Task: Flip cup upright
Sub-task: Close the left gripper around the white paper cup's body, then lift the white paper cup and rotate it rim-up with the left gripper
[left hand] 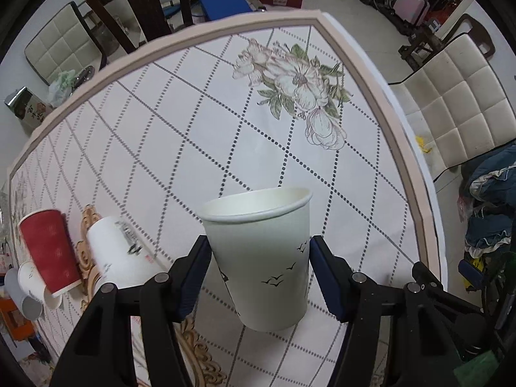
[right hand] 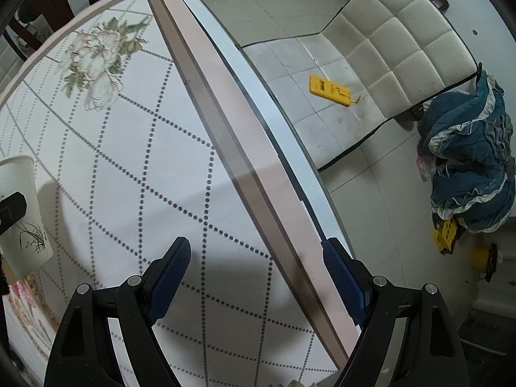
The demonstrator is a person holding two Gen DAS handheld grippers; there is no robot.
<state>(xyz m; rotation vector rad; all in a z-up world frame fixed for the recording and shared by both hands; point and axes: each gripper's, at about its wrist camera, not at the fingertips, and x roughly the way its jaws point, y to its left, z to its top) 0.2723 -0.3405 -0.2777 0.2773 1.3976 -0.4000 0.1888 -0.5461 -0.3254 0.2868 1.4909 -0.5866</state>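
Note:
A white paper cup with small black birds (left hand: pixel 264 258) stands mouth up, slightly tilted, between the blue pads of my left gripper (left hand: pixel 259 251), whose jaws press against its sides. Its base is at or just above the tablecloth. The same cup shows at the left edge of the right wrist view (right hand: pixel 22 213), with a black finger of the left gripper across it. My right gripper (right hand: pixel 256 258) is open and empty, hovering over the table's right edge.
A red cup (left hand: pixel 50 251), a white printed cup (left hand: pixel 119 254) and more white cups (left hand: pixel 25 287) lie on their sides at the left. The table's beige rim (right hand: pixel 245 148) runs diagonally. A padded chair (right hand: pixel 380 51) with a yellow object (right hand: pixel 330 90) stands beside the table.

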